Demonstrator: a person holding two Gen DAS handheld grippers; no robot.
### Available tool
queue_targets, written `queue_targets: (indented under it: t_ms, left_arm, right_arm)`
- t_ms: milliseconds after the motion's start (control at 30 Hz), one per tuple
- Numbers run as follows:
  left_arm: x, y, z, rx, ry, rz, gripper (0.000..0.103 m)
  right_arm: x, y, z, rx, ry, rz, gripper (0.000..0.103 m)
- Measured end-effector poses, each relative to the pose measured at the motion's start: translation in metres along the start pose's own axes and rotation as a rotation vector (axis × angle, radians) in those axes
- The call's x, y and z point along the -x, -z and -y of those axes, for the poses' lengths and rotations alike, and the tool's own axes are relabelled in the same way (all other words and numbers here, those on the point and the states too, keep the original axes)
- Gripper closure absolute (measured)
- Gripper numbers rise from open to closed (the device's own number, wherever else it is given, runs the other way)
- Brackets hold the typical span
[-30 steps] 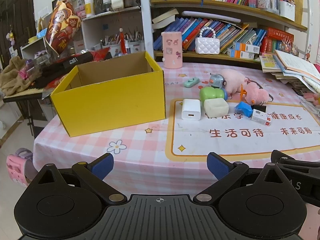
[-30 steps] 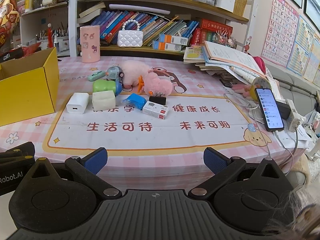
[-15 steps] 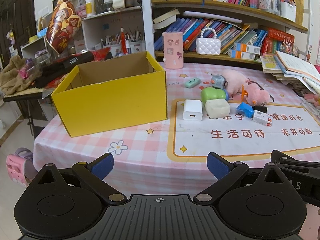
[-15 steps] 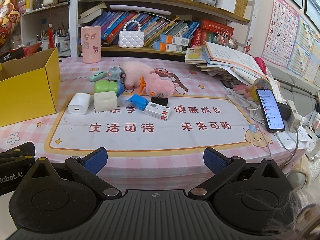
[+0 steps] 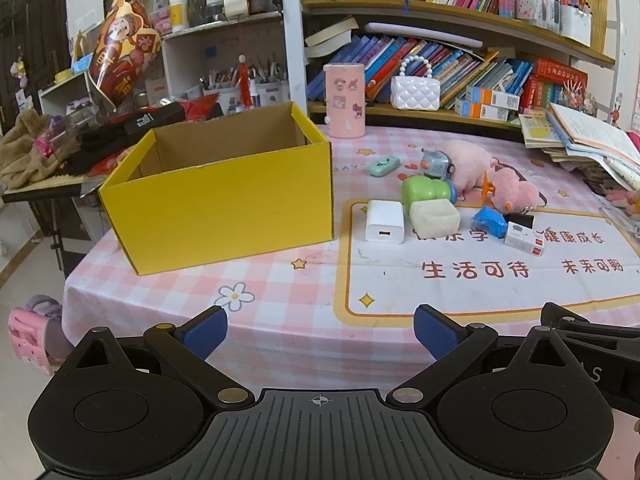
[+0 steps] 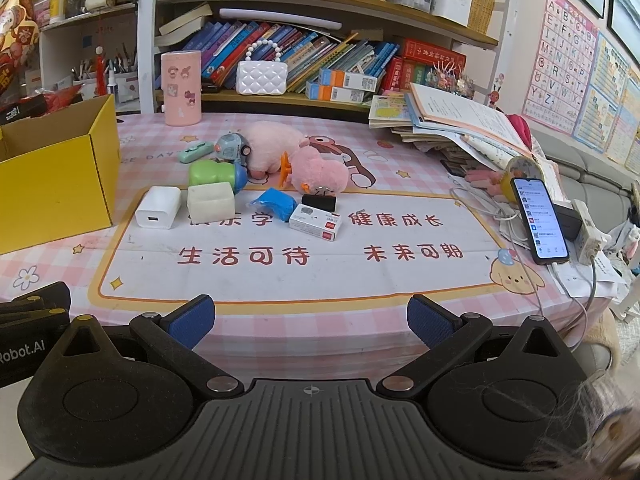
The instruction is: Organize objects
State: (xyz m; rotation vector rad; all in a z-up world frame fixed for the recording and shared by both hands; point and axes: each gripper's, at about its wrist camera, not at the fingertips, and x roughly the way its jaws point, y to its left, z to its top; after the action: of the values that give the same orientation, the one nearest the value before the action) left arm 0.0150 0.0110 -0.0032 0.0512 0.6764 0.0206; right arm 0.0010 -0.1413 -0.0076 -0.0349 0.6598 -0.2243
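The bookshelf (image 6: 320, 40) fills the wall far ahead of both grippers; its book spines are too small to read. The table (image 5: 280, 304), under a pink checked cloth with a white printed mat, begins just ahead of both sets of fingertips and runs to the shelf.

Ahead and to the left of the left gripper (image 5: 320, 330) stands the yellow box (image 5: 224, 208), open at the top. Its floor is hidden by the near wall, so its contents cannot be determined. In the right wrist view the box is cut off by the left frame edge.

Ahead and slightly left of the right gripper (image 6: 310, 320) the small items lie clustered on the mat. The two pink plush toys (image 6: 296, 160) sit farthest back, touching each other, with a small grey toy (image 6: 232, 148) against the rear one. The green bottle (image 6: 212, 174) lies on its side just behind the cream block (image 6: 211, 202). The white charger (image 6: 158, 208) lies just beside that block, nearest the box. The blue packet (image 6: 274, 203), black clip (image 6: 318, 203) and small white carton (image 6: 316, 223) touch or nearly touch; the carton's print is illegible. A mint-green case (image 6: 195, 152) lies apart, further back.

A phone (image 6: 540, 220) with lit screen leans ahead and right of the right gripper, beside a tangle of cables.

Both grippers stand spread wide, nothing between the blue pads, short of the table edge. The right gripper's body intrudes at the lower right of the left view.
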Motion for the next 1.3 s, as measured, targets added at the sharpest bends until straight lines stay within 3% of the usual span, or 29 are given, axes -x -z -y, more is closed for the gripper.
queue_targets:
  t_ms: [733, 1167, 1300]
  left_arm:
    - [-0.015, -0.007, 0.006, 0.004, 0.017, -0.033, 0.002]
    - [-0.047, -0.029, 0.028, 0.062, -0.042, -0.078, 0.002]
    - [-0.055, -0.037, 0.036, 0.079, -0.095, -0.072, 0.002]
  right_arm:
    - [-0.017, -0.008, 0.008, -0.024, -0.018, -0.046, 0.0]
    - [-0.063, -0.041, 0.023, 0.003, -0.116, -0.051, 0.002]
    - [-0.083, -0.054, 0.032, 0.006, -0.138, -0.066, 0.002]
